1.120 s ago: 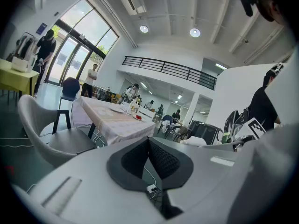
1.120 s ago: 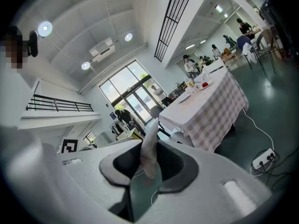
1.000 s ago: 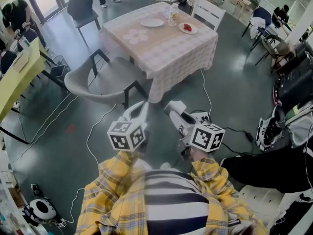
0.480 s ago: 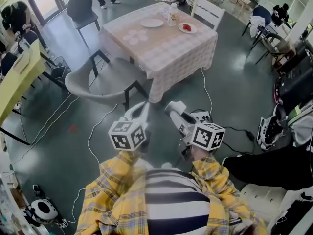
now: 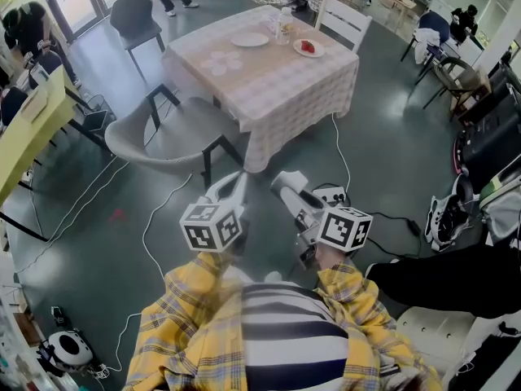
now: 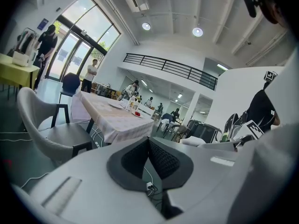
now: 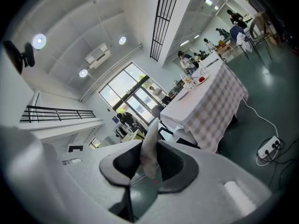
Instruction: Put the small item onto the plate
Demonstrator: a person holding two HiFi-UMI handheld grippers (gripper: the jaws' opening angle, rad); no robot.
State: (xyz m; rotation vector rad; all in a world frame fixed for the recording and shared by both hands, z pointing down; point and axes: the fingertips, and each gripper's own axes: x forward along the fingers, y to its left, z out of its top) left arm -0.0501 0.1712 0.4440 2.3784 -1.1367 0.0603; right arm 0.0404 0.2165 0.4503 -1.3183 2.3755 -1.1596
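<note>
Dining hall, seen from above: a person in a yellow plaid shirt point(image 5: 183, 316) stands at the bottom of the head view with a gripper in each hand, both aimed at the table point(image 5: 277, 88) in the upper centre of the frame.

The right gripper point(image 5: 283, 182), just right of centre, has its jaws clamped on a small pale item point(image 7: 152, 132). It is a thin, flat piece that stands up between the dark pads in the middle of the right gripper view; what it is cannot be told. The left gripper point(image 5: 234, 182), just beside it, has its jaws pressed together with nothing between them, as the centre of the left gripper view shows.

The table, draped in a checked cloth, is well apart from both grippers across a stretch of grey-green floor point(image 5: 391, 153). A bare white plate point(image 5: 249, 39) lies toward the table's upper edge. A second plate point(image 5: 308, 47) with something red on it sits nearer the upper right corner. A clear container point(image 5: 284, 24) stands between the two plates at the top edge of the cloth.

A grey shell chair point(image 5: 163, 133) sits to the lower left of the table and a white chair point(image 5: 346, 19) to its upper right. A white cable point(image 5: 342, 149) trails over the floor from the table toward the grippers.
</note>
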